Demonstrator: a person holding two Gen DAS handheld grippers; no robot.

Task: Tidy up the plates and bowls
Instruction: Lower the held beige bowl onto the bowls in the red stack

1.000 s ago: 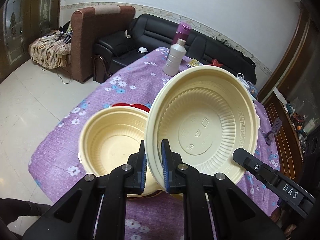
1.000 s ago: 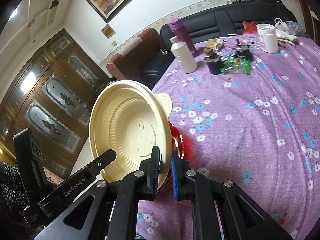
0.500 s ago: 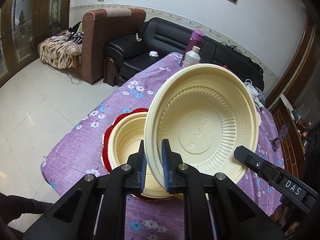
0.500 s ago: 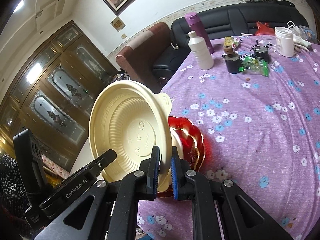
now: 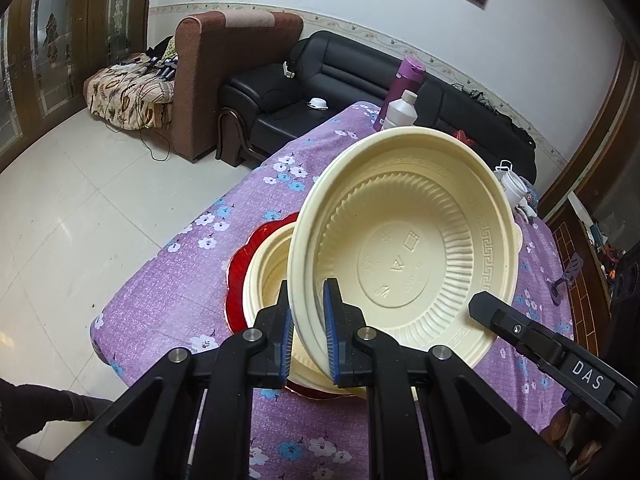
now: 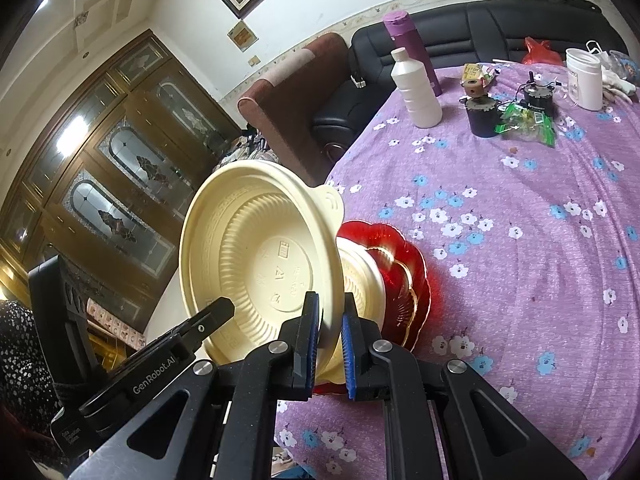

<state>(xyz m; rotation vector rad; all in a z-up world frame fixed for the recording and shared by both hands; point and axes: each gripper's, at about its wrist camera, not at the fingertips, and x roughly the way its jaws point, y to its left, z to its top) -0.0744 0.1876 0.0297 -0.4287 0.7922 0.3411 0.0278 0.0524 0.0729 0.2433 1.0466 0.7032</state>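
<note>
Left tongs (image 5: 307, 334) and right tongs (image 6: 330, 344) clamped on tilted cream ribbed plastic bowl (image 5: 404, 248). Just beyond, second cream plastic bowl (image 5: 268, 276) on scalloped red glass plate (image 6: 404, 276).

I count two cream bowls: one held up (image 5: 404, 256), one resting below it (image 5: 266, 276). Red scalloped plates (image 6: 404, 276) beneath: two, possibly three, since their edges overlap. Two hand-held grippers, left (image 5: 307, 330) and right (image 6: 330, 340). On the desk (image 6: 520, 240): one white bottle (image 6: 416, 90), one purple flask (image 6: 412, 46), one white jar (image 6: 584, 78).
</note>
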